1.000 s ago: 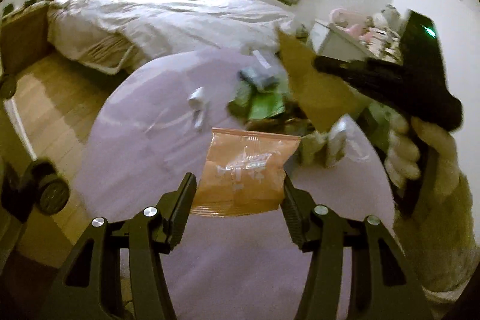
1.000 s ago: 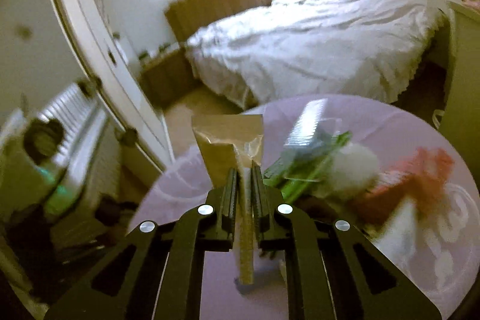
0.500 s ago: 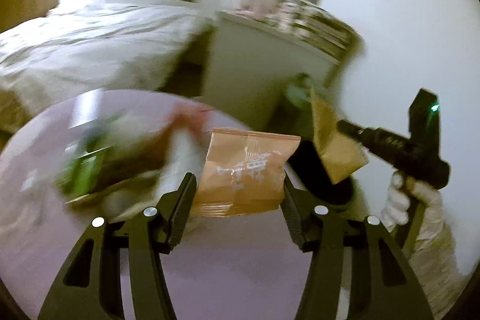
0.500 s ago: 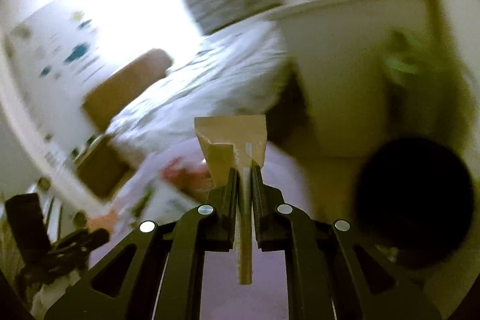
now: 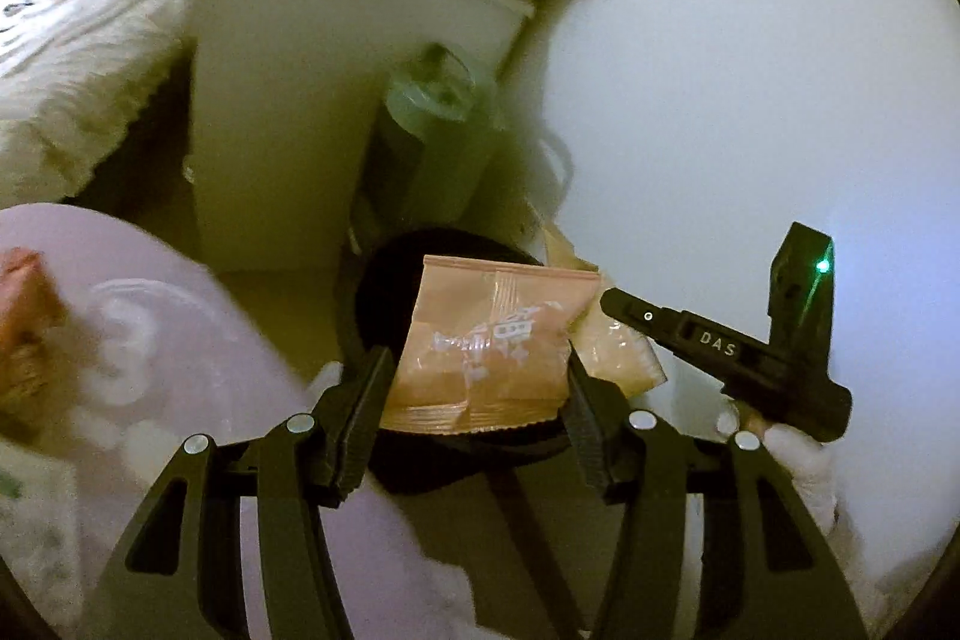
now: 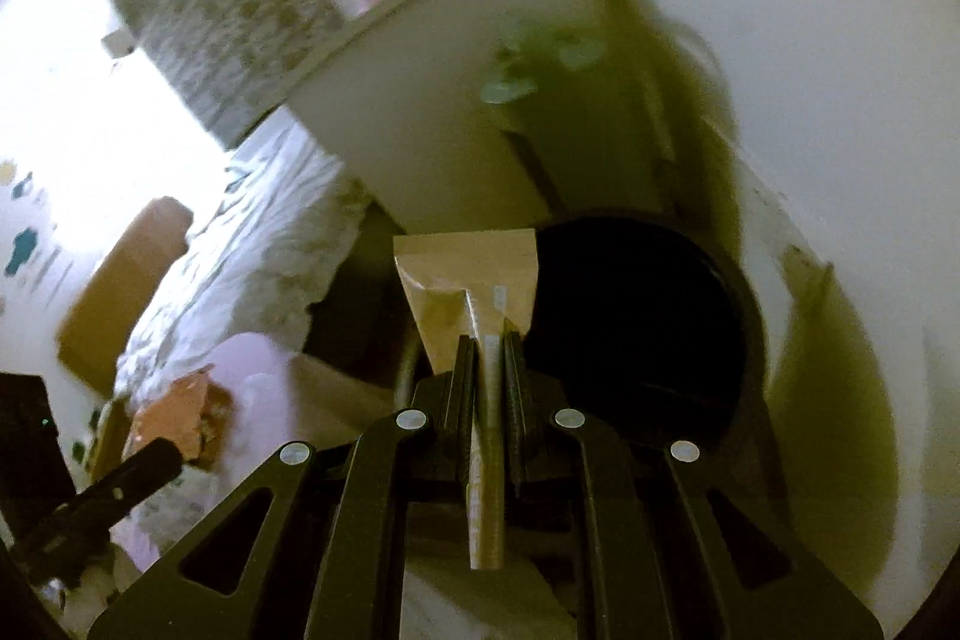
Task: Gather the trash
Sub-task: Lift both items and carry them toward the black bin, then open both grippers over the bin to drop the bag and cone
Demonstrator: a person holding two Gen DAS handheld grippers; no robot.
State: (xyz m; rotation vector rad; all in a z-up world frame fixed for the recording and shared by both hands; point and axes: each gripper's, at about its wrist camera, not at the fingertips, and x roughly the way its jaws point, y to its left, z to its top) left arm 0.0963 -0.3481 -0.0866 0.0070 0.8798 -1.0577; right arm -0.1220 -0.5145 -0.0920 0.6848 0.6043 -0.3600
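My left gripper (image 5: 480,388) is shut on an orange snack packet (image 5: 489,346) and holds it over the dark round bin (image 5: 384,298) on the floor. My right gripper (image 6: 487,358) is shut on a tan paper wrapper (image 6: 474,280), held edge-on, just left of the bin's black opening (image 6: 636,316). In the left wrist view the right gripper (image 5: 624,307) comes in from the right with the tan wrapper (image 5: 618,346) beside the orange packet. The left gripper body (image 6: 102,496) shows at the lower left of the right wrist view.
A lilac round table (image 5: 150,340) with more trash (image 5: 24,316) lies to the left. A white cabinet (image 5: 282,100) and a green cylinder (image 5: 432,142) stand behind the bin, a white wall (image 5: 750,70) to the right, a bed (image 5: 66,58) at far left.
Both grippers have swung right from the table to the bin, each still holding its piece of trash. The bin now lies directly under them.
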